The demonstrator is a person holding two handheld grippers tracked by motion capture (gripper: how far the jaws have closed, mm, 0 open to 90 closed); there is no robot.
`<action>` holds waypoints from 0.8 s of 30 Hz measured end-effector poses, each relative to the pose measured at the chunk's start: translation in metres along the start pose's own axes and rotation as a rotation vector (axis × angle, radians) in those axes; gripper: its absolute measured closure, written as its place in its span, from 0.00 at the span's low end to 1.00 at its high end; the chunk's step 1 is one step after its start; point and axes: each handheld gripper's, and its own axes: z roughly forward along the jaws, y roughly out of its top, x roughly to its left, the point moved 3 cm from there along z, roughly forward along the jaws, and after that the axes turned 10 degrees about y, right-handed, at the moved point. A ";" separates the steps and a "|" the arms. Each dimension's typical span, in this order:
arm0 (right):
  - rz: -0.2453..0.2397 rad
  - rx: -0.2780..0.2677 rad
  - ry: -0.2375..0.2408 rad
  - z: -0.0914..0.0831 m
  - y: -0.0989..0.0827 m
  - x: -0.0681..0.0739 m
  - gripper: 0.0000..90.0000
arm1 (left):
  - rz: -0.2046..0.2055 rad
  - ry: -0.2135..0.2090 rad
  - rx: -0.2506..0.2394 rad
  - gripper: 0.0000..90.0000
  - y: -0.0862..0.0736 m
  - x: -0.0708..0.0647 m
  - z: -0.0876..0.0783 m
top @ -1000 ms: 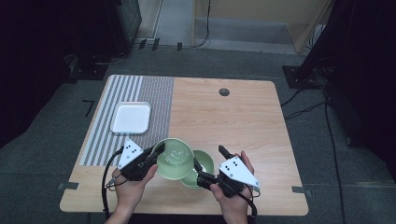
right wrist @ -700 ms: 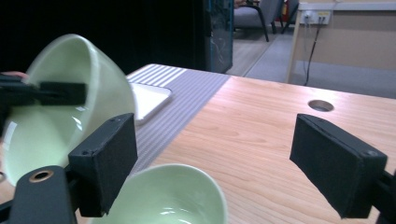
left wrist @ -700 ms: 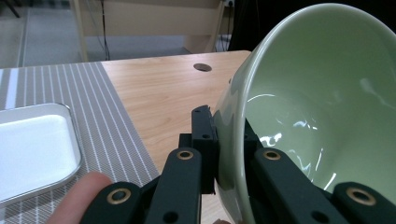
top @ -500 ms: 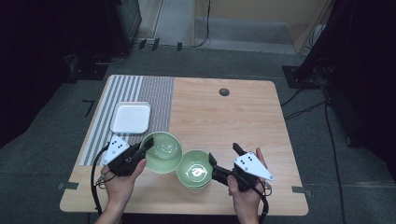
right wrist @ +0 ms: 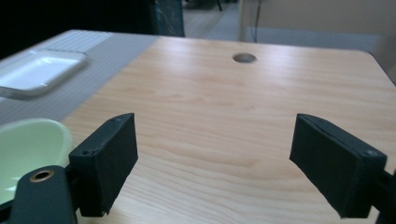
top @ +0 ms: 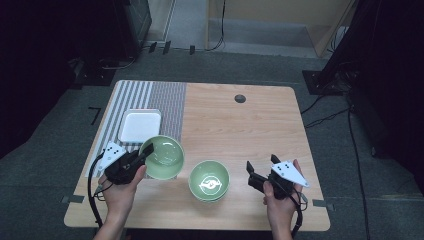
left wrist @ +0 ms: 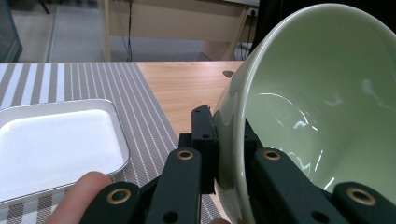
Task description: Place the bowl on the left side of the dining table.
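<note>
Two green bowls | left gripper (top: 142, 155) clamps rim of plain bowl (top: 162, 156), wall between its fingers | right gripper (top: 259, 172) spread, empty, beside patterned bowl (top: 209, 180) | step: carrying lifted bowl | next: lower onto striped mat (top: 165, 102) near white tray (top: 140, 125)

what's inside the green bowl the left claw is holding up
Nothing: the green bowl in the left claw shows a bare glossy inside. One claw finger covers a small patch near the rim.

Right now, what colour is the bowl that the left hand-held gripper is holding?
Pale green, glossy inside and out; the bowl shows best in the left gripper view.
</note>
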 end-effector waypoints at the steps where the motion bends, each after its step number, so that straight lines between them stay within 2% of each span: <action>1: 0.003 0.007 -0.011 0.000 -0.003 -0.004 0.16 | 0.000 0.002 0.002 0.94 0.000 0.002 0.000; 9: 0.017 0.067 -0.087 0.002 -0.025 -0.040 0.16 | -0.029 0.030 0.003 0.94 -0.001 0.017 0.001; 16: 0.073 0.117 -0.126 0.004 -0.046 -0.066 0.16 | -0.050 0.055 0.006 0.94 -0.002 0.029 0.002; 20: 0.095 0.135 -0.134 0.001 -0.056 -0.078 0.17 | -0.060 0.068 0.007 0.94 -0.003 0.036 0.002; 24: 0.099 0.174 -0.164 -0.001 -0.066 -0.088 0.17 | -0.069 0.079 0.008 0.94 -0.003 0.041 0.002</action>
